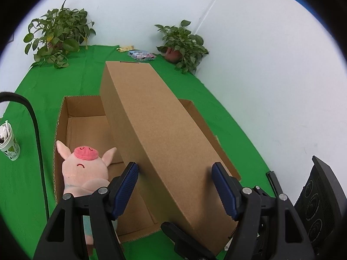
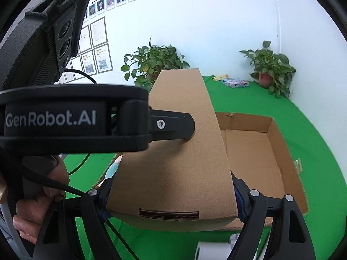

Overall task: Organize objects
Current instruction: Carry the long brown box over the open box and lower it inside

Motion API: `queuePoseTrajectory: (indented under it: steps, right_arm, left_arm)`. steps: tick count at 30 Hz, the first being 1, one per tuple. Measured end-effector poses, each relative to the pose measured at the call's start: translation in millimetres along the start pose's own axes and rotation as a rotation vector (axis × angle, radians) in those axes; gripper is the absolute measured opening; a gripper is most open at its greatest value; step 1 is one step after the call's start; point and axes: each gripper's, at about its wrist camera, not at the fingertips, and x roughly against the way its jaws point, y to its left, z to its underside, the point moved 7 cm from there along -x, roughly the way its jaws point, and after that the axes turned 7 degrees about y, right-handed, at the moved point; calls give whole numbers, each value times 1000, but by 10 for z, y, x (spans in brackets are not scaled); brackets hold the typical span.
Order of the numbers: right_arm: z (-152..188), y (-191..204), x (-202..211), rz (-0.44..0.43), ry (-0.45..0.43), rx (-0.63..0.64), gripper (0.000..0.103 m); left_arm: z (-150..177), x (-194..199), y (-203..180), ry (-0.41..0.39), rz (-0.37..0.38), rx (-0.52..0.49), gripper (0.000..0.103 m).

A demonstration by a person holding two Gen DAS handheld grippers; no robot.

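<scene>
Over the open box (image 1: 65,117) on the green cloth (image 1: 28,173), a long closed carton (image 1: 164,134) is carried at a slant, one end held by each gripper. The left gripper (image 1: 175,171) has its jaws fairly wide, clamped across the carton's near end; its blue pads (image 1: 128,186) press on the cardboard sides. The right gripper (image 2: 171,199) spans the other end, also wide, and seems to be gripping it, though its pads are mostly hidden behind the cardboard.

A plush pig (image 1: 84,169) sits in the near left corner of the box, just beside the carton's lower edge. If the carton comes down there, it would likely squash the pig or ride up on it and sit crooked. Smooth cardboard gives the pads little purchase, so one end may slip if the hands drift apart or twist unevenly. The carton could also catch on the box wall. A cup (image 1: 9,145) stands off to the left, near a dangling cable (image 1: 36,134) that might snag it.
</scene>
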Motion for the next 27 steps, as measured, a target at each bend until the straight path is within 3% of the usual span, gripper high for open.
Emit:
queuePoseTrajectory:
  steps: [8, 11, 17, 24, 27]
  right_arm:
    - [121, 79, -592, -46, 58, -46, 80]
    - [230, -96, -957, -80, 86, -56, 80]
    - [452, -158, -1420, -122, 151, -85, 80]
    - [623, -76, -1508, -119, 227, -101, 81]
    - [673, -23, -1554, -128, 263, -92, 82]
  left_arm:
    - [-6, -480, 394, 94, -48, 21, 70]
    - [68, -662, 537, 142, -95, 33, 70]
    - [197, -836, 666, 205, -142, 37, 59]
    - [280, -802, 718, 217, -140, 53, 38]
    - [319, -757, 714, 210, -142, 53, 37]
